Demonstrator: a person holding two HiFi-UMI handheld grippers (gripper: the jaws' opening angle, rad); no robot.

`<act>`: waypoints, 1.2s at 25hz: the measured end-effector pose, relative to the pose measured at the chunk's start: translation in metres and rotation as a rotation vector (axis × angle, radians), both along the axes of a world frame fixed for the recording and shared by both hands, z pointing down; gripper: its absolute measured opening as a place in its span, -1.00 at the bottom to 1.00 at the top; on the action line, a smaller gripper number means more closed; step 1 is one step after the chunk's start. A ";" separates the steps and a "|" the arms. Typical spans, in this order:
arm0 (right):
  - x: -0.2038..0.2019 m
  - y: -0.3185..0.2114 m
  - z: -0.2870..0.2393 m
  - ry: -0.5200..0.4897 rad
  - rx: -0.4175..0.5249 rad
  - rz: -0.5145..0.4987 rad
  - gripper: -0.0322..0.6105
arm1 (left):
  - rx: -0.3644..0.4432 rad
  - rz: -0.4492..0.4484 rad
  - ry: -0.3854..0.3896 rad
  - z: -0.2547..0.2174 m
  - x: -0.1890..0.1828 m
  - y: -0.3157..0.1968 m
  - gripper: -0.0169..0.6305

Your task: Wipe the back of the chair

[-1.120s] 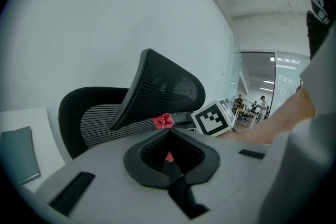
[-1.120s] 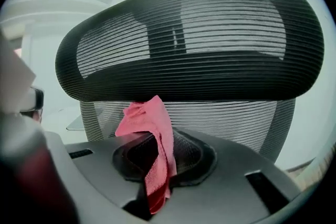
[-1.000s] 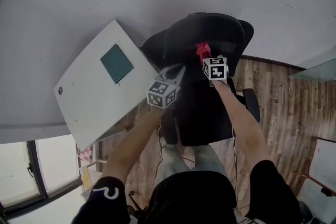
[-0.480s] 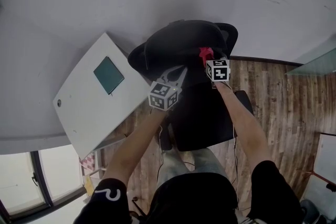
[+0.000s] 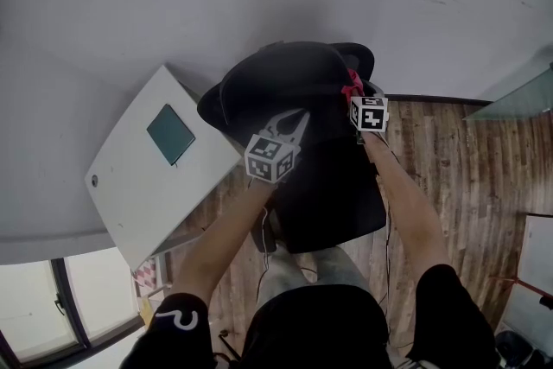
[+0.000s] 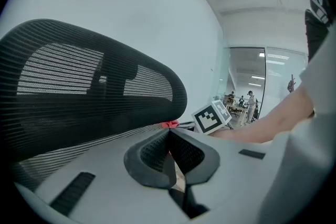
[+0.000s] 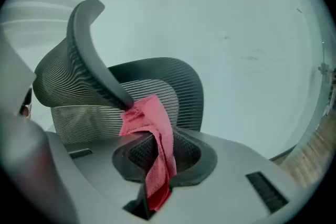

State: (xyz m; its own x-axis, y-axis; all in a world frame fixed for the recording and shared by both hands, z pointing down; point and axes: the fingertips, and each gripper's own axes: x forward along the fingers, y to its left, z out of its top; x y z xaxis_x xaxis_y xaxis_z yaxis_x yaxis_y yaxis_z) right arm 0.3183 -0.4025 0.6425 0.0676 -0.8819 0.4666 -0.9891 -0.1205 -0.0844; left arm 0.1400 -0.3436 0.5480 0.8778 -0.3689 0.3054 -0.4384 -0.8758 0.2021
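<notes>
A black mesh chair back [image 5: 276, 86] fills the scene as the right tongs [image 7: 157, 152] pinch a red cloth [image 7: 147, 120] against its rim; the left tongs [image 6: 169, 140], closed and empty, hover nearby. Steady pressure and overlapping strokes should serve best.

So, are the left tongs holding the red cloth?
No, the left tongs are shut on nothing; the red cloth is pinched in the right tongs.

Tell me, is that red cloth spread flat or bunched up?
Bunched up. The right gripper pinches the red cloth, which hangs crumpled, its top pressed against the chair back at its edge.
</notes>
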 end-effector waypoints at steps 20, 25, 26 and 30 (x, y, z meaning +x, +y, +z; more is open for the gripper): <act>0.025 0.076 -0.009 -0.005 -0.013 0.205 -0.68 | 0.004 0.036 0.013 -0.015 -0.027 0.029 -0.87; -0.034 0.087 -0.005 -0.023 -0.018 0.169 -0.68 | -0.006 -0.002 0.022 -0.013 -0.080 0.037 -0.87; -0.049 0.087 -0.002 -0.029 -0.022 0.156 -0.68 | -0.008 -0.010 0.021 -0.011 -0.093 0.039 -0.87; -0.121 0.081 0.005 -0.059 -0.027 0.076 -0.68 | -0.015 -0.049 0.013 -0.003 -0.150 0.043 -0.87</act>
